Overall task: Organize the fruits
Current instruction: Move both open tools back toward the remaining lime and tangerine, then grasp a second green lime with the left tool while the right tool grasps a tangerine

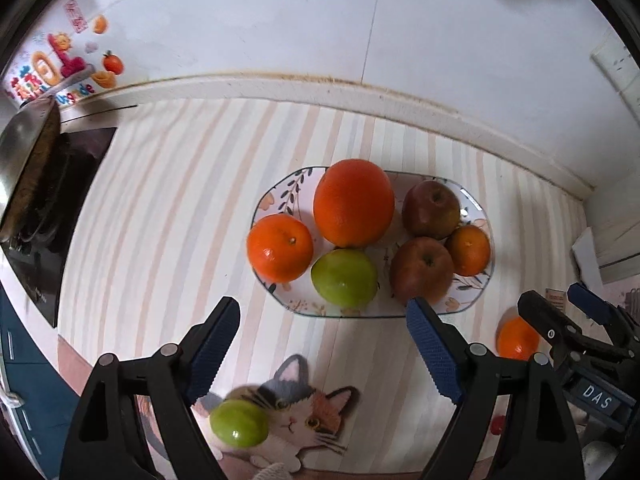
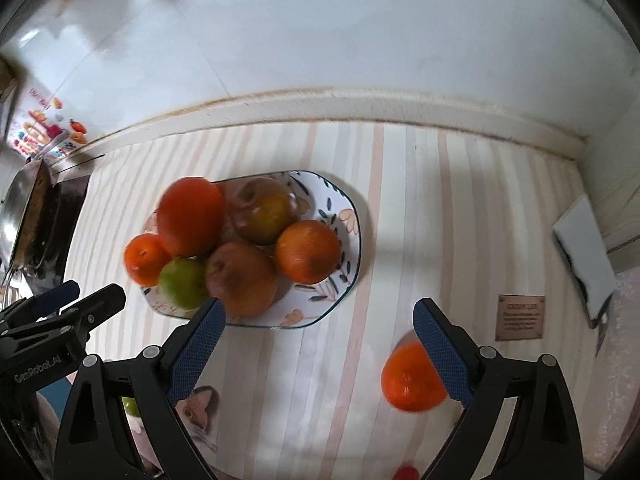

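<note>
Left wrist view: left gripper (image 1: pixel 322 312) with jaws spread wide, clamping nothing, poised over the striped mat (image 1: pixel 168 208) just short of the plate (image 1: pixel 276 196). On the plate, six fruits packed close: big orange (image 1: pixel 354 203) at the back, tangerine (image 1: pixel 279 248) at its left, green fruit (image 1: pixel 344 278) in front, two red apples (image 1: pixel 431 210) (image 1: pixel 421 270) to the right, small tangerine (image 1: pixel 468 250) at the right rim. Off the plate, a second green fruit (image 1: pixel 239 423) low between the fingers, lying on the cat print (image 1: pixel 308 412) beside the left finger. Further right, a loose tangerine (image 1: pixel 517 338) on the mat, partly behind the right gripper (image 1: pixel 560 300), whose opening cannot be judged from here. Far left, a pan (image 1: pixel 24 160) on a dark stove (image 1: pixel 56 216); stickers (image 1: pixel 60 60) on the white wall behind. Right wrist view, somewhat blurred: right gripper (image 2: pixel 318 314) also wide apart and holding nothing, with the loose tangerine (image 2: pixel 412 380) touching or just inside the right finger, resting on the mat (image 2: pixel 460 208), well apart from the plate (image 2: pixel 344 216). Same pile of fruit on the plate, up and left of the fingers. Left gripper (image 2: pixel 76 296) in at the left edge. Sliver of the stray green fruit (image 2: pixel 130 406) behind the left finger. Small brown plaque (image 2: pixel 520 317) and a white card (image 2: pixel 584 256) at right.
</note>
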`<action>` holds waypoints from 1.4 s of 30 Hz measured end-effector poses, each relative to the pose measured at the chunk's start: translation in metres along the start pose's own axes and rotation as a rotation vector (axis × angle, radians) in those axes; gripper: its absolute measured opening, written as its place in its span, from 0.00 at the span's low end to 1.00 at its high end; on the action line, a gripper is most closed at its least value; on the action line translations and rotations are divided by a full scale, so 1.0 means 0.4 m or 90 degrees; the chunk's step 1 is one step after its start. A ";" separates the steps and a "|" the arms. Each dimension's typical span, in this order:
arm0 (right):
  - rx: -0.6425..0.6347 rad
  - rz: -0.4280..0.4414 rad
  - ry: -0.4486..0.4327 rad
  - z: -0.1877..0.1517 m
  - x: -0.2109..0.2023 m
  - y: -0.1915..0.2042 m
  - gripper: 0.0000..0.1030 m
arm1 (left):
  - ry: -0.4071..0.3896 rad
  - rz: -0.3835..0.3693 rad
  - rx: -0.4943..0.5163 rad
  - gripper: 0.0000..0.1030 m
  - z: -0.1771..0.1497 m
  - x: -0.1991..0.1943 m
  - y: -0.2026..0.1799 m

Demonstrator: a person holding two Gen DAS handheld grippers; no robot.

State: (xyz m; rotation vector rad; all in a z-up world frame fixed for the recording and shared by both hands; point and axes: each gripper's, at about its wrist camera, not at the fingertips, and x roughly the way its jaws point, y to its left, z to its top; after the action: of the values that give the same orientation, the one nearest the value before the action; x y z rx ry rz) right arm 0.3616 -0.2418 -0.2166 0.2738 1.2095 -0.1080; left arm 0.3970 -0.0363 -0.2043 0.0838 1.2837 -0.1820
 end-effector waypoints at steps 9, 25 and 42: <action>-0.022 0.011 -0.065 -0.064 -0.177 0.048 0.94 | -0.070 -0.003 0.012 0.83 -0.071 -0.168 0.009; -0.023 0.051 -0.107 -0.162 -0.334 0.080 0.94 | -0.110 -0.011 0.003 0.83 -0.167 -0.274 0.038; 0.252 0.048 0.039 -0.266 -0.025 -0.354 0.71 | 0.038 0.051 -0.049 0.83 -0.223 0.000 0.065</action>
State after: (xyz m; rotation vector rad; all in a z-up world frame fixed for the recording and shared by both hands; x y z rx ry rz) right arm 0.2292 -0.3505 -0.2635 0.6709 1.2325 -0.2760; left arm 0.3173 0.0037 -0.2307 0.0756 1.3431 -0.0609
